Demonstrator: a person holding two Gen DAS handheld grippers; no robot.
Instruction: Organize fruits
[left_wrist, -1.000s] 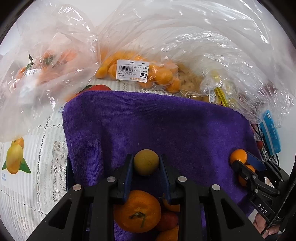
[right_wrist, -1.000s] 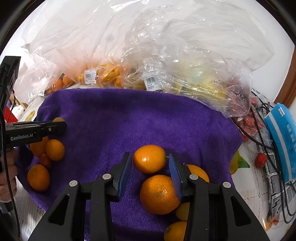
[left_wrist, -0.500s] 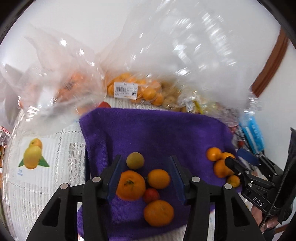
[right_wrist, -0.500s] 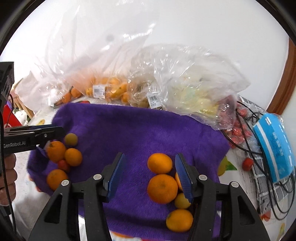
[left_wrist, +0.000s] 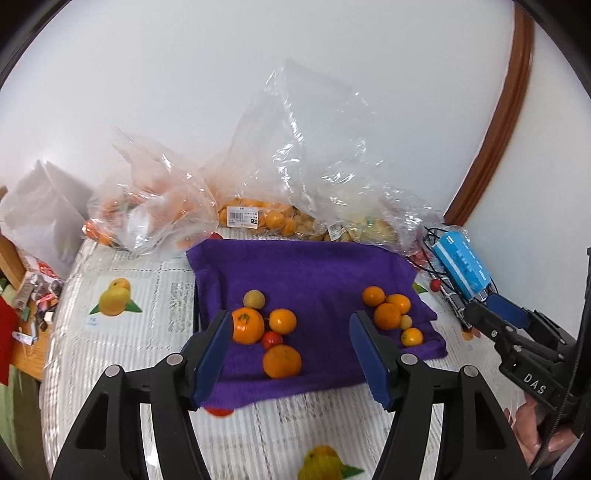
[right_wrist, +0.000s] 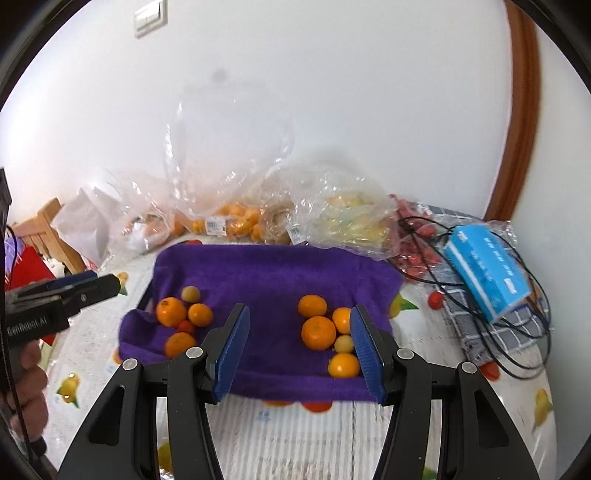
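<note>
Widening left tool (left_wrist: 290, 356), empty | yellowish fruit (left_wrist: 253, 298) released, seemingly on towel (left_wrist: 317, 273)

fuzzy matt purple towel (left_wrist: 303, 266) – crinkled glossy clear plastic bags (left_wrist: 306, 147), lacy white tablecloth (left_wrist: 155, 306), smooth-skinned oranges (left_wrist: 282, 363)

We see a blue tissue pack (right_wrist: 487, 273) lying on a checked cloth (right_wrist: 491, 332) at the right, with black cables (right_wrist: 524, 354) looped over both. A white tablecloth (left_wrist: 147, 295) printed with fruit pictures covers the table, a wooden chair (right_wrist: 44, 229) stands at far left, and a wall switch (right_wrist: 150, 16) sits high on the white wall (left_wrist: 258, 74).
</note>
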